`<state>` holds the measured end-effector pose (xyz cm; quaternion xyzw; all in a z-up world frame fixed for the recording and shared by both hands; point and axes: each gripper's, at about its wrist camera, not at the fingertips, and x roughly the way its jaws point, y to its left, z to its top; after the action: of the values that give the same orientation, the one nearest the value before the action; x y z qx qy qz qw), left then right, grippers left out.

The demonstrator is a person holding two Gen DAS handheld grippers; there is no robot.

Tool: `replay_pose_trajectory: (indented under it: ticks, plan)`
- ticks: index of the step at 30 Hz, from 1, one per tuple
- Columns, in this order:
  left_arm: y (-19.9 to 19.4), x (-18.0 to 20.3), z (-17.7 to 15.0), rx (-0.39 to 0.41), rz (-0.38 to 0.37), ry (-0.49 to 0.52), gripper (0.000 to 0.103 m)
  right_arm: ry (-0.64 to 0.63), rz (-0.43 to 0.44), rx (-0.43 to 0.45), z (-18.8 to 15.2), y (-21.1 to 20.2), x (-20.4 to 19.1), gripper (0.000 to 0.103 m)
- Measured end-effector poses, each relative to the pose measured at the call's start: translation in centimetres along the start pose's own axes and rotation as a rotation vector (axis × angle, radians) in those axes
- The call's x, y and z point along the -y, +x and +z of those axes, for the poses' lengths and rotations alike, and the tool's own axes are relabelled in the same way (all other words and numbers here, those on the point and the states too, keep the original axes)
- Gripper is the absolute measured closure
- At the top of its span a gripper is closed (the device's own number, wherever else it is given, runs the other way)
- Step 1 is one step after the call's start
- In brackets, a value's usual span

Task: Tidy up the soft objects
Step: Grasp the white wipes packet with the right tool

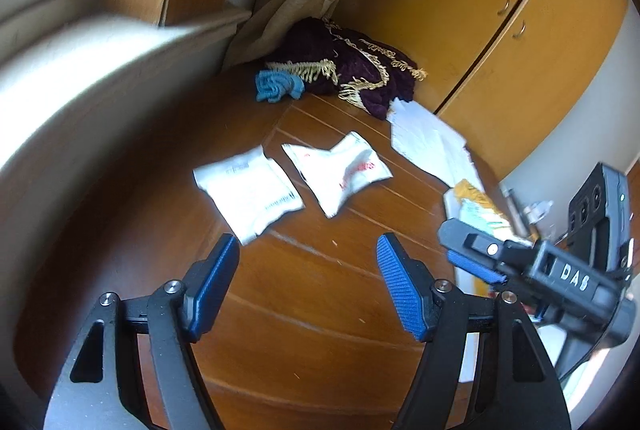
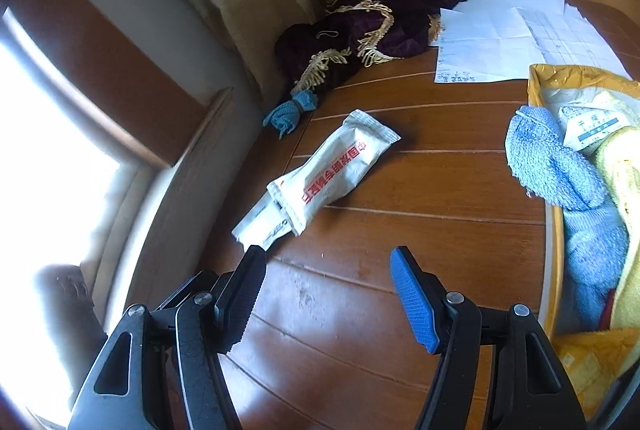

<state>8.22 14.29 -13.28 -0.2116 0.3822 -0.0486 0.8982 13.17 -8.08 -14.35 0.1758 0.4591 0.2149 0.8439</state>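
Left hand-held gripper (image 1: 308, 284): jaws spread wide, holding nothing, above the brown wooden worktop (image 1: 304, 330). Right hand-held gripper (image 2: 328, 294): jaws likewise wide apart and empty; in the left wrist view it appears at the right edge, where its opening cannot be judged.

Two white soft packets lie flat on the worktop ahead of both grippers. The packet with red print (image 2: 340, 166) has its long axis on a diagonal in the right wrist view, one sealed end toward the upper right, the other toward the lower left. There it overlaps the second white packet (image 2: 260, 226), which sits just ahead of the right gripper's left finger.

A small blue cloth (image 2: 294, 112) lies bunched at the worktop's far edge, touching a dark purple fringed fabric (image 2: 372, 26). White paper sheets (image 2: 500, 38) lie beside that fabric. A yellow container (image 2: 540, 86) at right holds a light blue towel (image 2: 560, 170).
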Motion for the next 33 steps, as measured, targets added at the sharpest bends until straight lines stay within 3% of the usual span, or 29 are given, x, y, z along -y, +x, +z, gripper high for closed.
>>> replay_pose_trajectory:
  ticks: [7, 14, 19, 23, 27, 33]
  plan:
    - [3.7, -0.1, 2.6, -0.013, 0.102, 0.127, 0.032, 0.085, 0.016, 0.004, 1.6, 1.7, 0.5, 0.036]
    - [7.6, -1.9, 4.2, -0.084, 0.122, 0.122, 0.032, 0.104, 0.012, -0.001, 2.0, 2.4, 0.9, 0.036]
    - [9.0, -1.9, 3.8, -0.138, 0.114, 0.147, 0.032, 0.105, 0.021, -0.004, 1.9, 2.5, 1.0, 0.036]
    - [9.3, -0.8, 3.2, -0.137, 0.111, 0.205, 0.032, 0.098, 0.025, -0.006, 2.0, 2.5, 0.9, 0.036]
    - [9.7, 0.5, 2.2, -0.133, 0.166, 0.314, 0.032, 0.091, 0.026, -0.006, 1.9, 2.5, 0.8, 0.036]
    - [9.9, 0.8, 1.8, -0.111, 0.231, 0.354, 0.035, 0.094, 0.022, -0.006, 2.0, 2.5, 0.9, 0.036]
